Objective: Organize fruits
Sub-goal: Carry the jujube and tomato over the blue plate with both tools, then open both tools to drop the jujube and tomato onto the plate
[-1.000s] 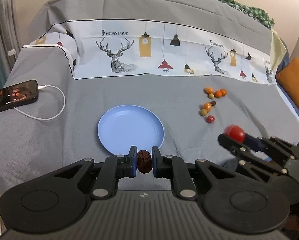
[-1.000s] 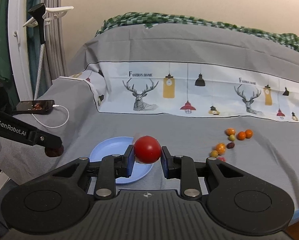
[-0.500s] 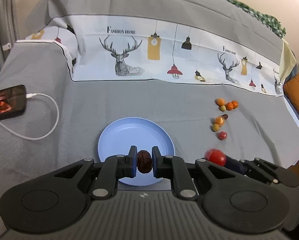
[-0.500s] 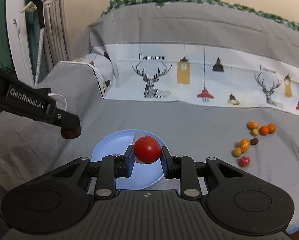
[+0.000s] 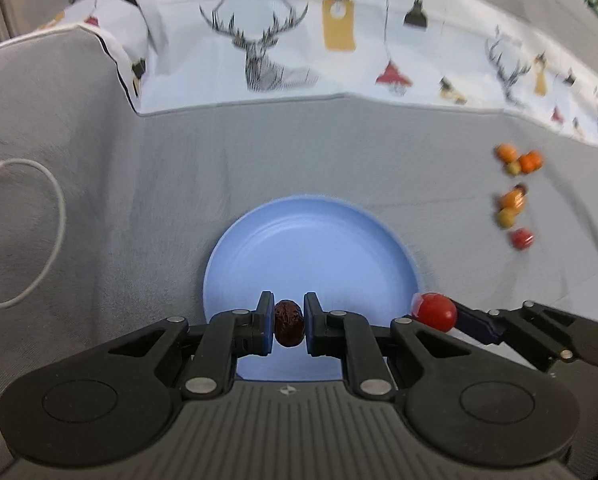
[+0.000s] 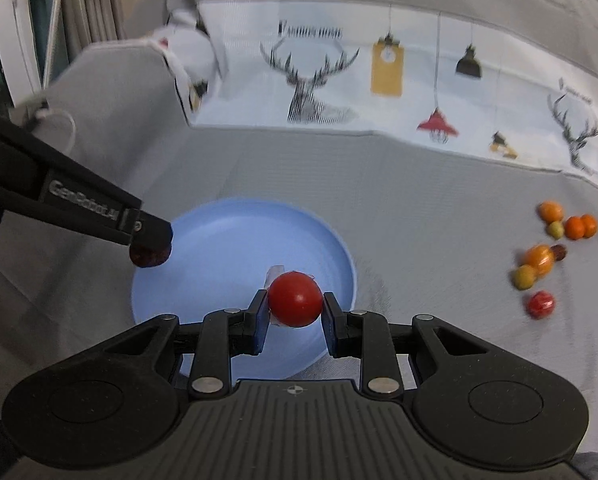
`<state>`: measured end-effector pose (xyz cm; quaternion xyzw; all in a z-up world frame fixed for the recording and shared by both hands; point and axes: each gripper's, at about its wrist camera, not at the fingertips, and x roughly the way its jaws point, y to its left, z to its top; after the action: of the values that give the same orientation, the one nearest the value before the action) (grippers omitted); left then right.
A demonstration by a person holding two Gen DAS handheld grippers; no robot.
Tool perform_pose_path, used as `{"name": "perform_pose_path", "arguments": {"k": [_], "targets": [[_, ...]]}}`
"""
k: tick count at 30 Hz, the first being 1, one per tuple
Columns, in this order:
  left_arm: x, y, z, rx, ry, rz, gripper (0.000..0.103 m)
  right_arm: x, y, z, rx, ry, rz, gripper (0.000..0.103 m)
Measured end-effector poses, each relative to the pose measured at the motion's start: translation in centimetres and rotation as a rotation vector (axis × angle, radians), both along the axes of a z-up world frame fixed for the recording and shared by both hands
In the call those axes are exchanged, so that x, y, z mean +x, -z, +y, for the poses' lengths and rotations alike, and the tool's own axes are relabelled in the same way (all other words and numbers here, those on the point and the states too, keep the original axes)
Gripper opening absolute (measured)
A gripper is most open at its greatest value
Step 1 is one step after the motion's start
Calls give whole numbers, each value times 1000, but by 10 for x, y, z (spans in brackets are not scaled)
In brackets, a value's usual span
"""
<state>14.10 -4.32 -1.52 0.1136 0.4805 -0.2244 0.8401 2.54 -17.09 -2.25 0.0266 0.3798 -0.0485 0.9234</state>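
My left gripper (image 5: 288,322) is shut on a dark brown wrinkled date (image 5: 288,323) and hangs over the near part of the blue plate (image 5: 311,248). My right gripper (image 6: 295,303) is shut on a red cherry tomato (image 6: 295,299) over the plate's (image 6: 235,240) near right part. The left gripper also shows in the right wrist view (image 6: 151,250) over the plate's left rim, with the date (image 6: 149,257) under its tip. The tomato (image 5: 437,311) shows at the plate's right rim in the left wrist view. The plate is bare.
Several small orange, green and red fruits (image 5: 513,196) lie on the grey cloth right of the plate, also in the right wrist view (image 6: 547,256). A white cable (image 5: 39,224) loops at the left. A deer-print cloth (image 5: 339,40) rises behind.
Both grippers have moved forward and down toward the plate, each still holding its fruit. They now hang over the plate. The phone has left the left wrist view.
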Motion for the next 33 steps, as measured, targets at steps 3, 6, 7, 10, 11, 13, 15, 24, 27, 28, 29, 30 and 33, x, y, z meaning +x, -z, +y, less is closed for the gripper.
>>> {"name": "perform_pose_path", "arguments": {"k": [3,6,7,10,11,13,15,24,27,28,29,30,33], "targets": [[9,8,0,30,-14,17,74,13,6,4,8,-22,34,49],[5,-8,10,-4,-55,-61,102,14,-6,4,-9,12,-14,85],[0,-14,15,-12,-59,-75,103,10,-12,4,-16,12,-34,88],[-18,-24,30,11,-88,-68,103,-10,-29,2,-20,-3,-28,97],[-28,-26,37,19,-105,-69,103,-21,-33,3,-13,-1,-23,98],[-52,-27,51,48,-139,-58,103,-43,-39,5,7,-6,4,99],[-73,-26,62,90,-161,-26,103,-67,-44,11,29,-9,30,101],[-136,-35,77,181,-171,-17,103,-127,-74,22,33,48,-45,102],[-153,-42,79,157,-165,-33,103,-141,-77,19,59,74,-36,102],[-158,-45,79,153,-163,-37,103,-147,-80,19,59,80,-51,102],[-163,-48,80,149,-160,-47,103,-154,-83,20,55,84,-68,102],[-168,-53,80,142,-156,-61,103,-160,-88,20,52,86,-89,102],[-186,-65,78,126,-146,-107,103,-177,-97,21,47,80,-137,102]]}}
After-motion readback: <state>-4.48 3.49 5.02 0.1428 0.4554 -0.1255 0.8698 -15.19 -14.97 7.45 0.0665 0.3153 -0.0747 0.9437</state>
